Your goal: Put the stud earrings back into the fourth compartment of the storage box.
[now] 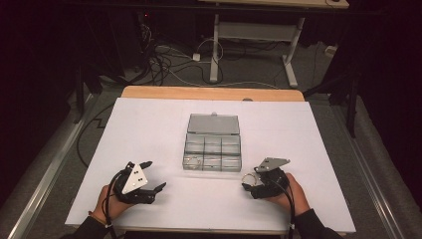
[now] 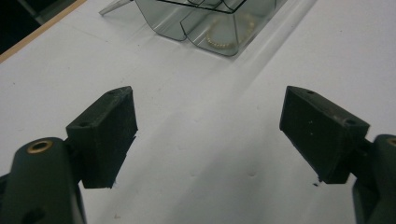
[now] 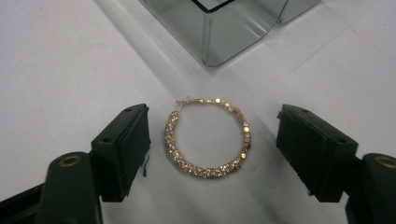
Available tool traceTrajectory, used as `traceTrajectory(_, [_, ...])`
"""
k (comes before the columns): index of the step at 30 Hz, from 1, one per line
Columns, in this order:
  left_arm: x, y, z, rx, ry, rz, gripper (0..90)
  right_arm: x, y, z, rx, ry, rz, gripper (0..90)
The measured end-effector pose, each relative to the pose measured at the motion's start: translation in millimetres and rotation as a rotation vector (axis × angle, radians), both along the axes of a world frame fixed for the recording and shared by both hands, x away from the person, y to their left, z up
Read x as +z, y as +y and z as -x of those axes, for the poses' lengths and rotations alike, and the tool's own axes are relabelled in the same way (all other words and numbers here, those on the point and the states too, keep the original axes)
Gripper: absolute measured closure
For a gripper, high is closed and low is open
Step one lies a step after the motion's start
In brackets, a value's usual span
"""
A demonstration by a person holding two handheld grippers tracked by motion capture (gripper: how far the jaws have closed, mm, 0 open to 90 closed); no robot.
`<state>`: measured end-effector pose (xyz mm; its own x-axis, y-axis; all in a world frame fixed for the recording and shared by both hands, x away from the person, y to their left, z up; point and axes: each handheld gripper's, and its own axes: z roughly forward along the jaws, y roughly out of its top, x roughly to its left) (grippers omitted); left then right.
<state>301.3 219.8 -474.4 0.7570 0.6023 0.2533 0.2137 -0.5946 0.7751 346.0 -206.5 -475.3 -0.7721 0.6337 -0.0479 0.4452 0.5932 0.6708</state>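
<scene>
A gold sparkly hoop earring point(image 3: 208, 137) lies flat on the white table sheet, between the jaws of my right gripper point(image 3: 212, 149). The pads stand apart from it on both sides, so the right gripper is open. In the high view the hoop point(image 1: 247, 177) is a small ring just left of my right gripper point(image 1: 252, 185). A clear compartment box point(image 1: 212, 144) with its lid folded back stands mid-table; its front left cell holds another gold hoop point(image 2: 226, 35). My left gripper point(image 1: 156, 176) rests at the front left, open, with bare sheet between its jaws point(image 2: 208, 135).
The white sheet point(image 1: 149, 129) covers most of the wooden table. The box's near corner point(image 3: 219, 42) is just beyond the hoop in the right gripper view. Past the far edge are a desk frame point(image 1: 256, 35) and floor cables point(image 1: 169, 59).
</scene>
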Motion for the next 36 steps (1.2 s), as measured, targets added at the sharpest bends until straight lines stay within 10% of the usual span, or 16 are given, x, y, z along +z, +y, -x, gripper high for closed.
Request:
traceTrajectory(9, [-0.1, 0.3, 0.2, -0.003, 0.0, -0.001, 17.6, 0.6, 1.1, 1.4, 0.02, -0.015, -0.013, 47.2])
traceTrajectory(36, [1.3, 2.0, 1.2, 0.001, -0.009, 0.005, 17.5, 25.0, -6.1, 17.7, 0.03, -0.127, -0.038, 47.8])
